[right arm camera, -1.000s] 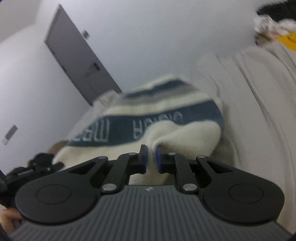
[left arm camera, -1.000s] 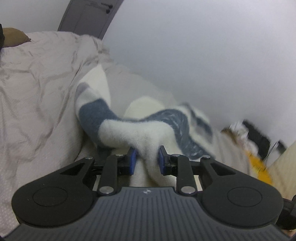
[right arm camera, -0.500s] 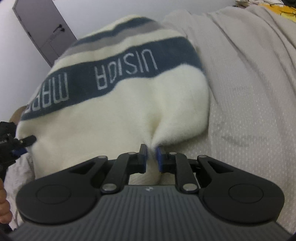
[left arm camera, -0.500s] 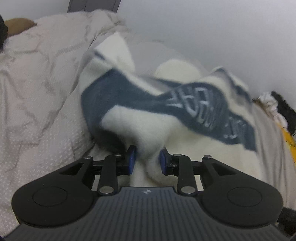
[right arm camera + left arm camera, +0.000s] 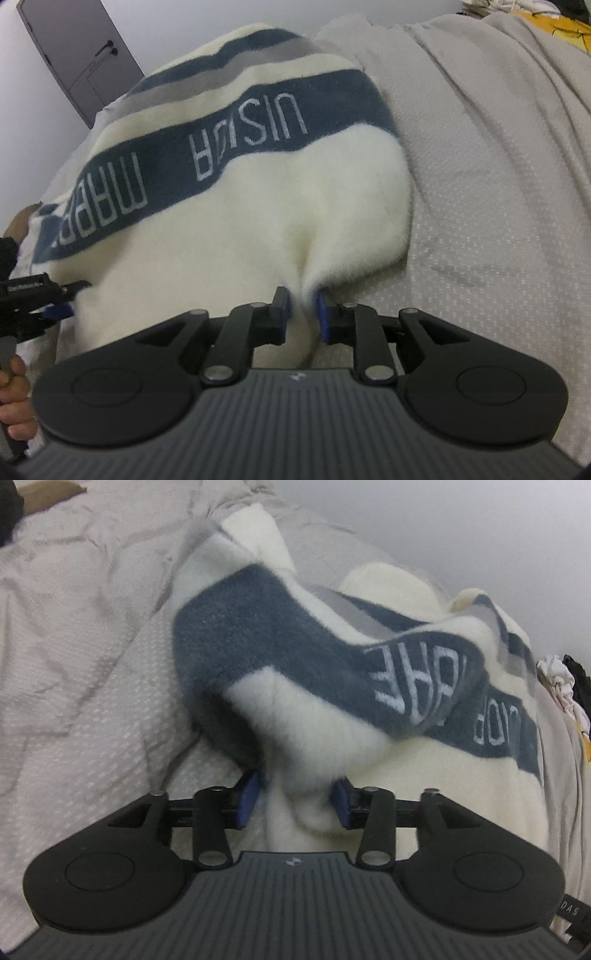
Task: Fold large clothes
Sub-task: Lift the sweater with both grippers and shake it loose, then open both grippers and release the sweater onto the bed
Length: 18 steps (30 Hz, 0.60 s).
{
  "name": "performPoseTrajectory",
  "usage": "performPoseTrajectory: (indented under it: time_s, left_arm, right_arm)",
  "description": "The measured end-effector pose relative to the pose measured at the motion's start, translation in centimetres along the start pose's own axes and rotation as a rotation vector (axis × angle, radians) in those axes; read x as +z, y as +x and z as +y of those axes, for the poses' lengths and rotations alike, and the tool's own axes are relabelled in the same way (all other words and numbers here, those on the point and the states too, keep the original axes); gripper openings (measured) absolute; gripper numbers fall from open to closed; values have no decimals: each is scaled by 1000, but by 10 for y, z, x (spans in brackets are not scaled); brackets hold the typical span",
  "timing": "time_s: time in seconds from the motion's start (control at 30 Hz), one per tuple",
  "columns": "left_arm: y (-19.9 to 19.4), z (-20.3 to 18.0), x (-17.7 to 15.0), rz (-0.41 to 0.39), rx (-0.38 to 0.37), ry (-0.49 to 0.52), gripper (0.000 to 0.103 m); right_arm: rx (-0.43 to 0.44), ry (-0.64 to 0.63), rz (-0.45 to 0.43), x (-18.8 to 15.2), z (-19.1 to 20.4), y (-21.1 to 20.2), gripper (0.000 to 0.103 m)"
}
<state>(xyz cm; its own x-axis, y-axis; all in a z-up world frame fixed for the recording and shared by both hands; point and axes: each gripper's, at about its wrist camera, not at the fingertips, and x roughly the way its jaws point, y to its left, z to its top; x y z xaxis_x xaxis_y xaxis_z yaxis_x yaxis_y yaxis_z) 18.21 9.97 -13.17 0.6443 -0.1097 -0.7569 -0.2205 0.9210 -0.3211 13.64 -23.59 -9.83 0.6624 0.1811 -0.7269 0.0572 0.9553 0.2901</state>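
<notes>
Beige bedspread (image 5: 498,184) | grey door (image 5: 74,51) | both hand-held grippers (image 5: 295,801) (image 5: 301,314) pinch fleece sweater (image 5: 258,221)

Over the last second the fleece garment (image 5: 229,206) goes from hanging bunched in the air to spread across the bed (image 5: 498,192). The left gripper (image 5: 293,801) now has its fingers (image 5: 246,797) set wider around a thicker fold of cloth.

Our bedroom corner

We see a rumpled beige bedspread (image 5: 498,166), a plain white wall (image 5: 443,524) and a grey door (image 5: 74,55) with its handle.
</notes>
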Motion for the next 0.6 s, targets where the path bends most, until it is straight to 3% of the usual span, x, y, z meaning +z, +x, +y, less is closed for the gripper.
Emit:
performPoseTrajectory:
  time_s: [0.1,0.23,0.37,0.6]
  left_arm:
    - [-20,-6,-8,-26,10,44,60]
    - [-58,-20,-20,-83,-1,130,65]
    - [-91,-32,-30,-131,-38,178,68]
    - [-105,-49,-59,-97,-108,218,68]
  right_arm:
    - [-31,-19,-10,-2,6,-7,28]
    - [0,-51,-39,-5,7,-27,46]
    - [65,-76,-86,-9,10,-55,49]
    - [116,-216,-187,-11,31,-82,57]
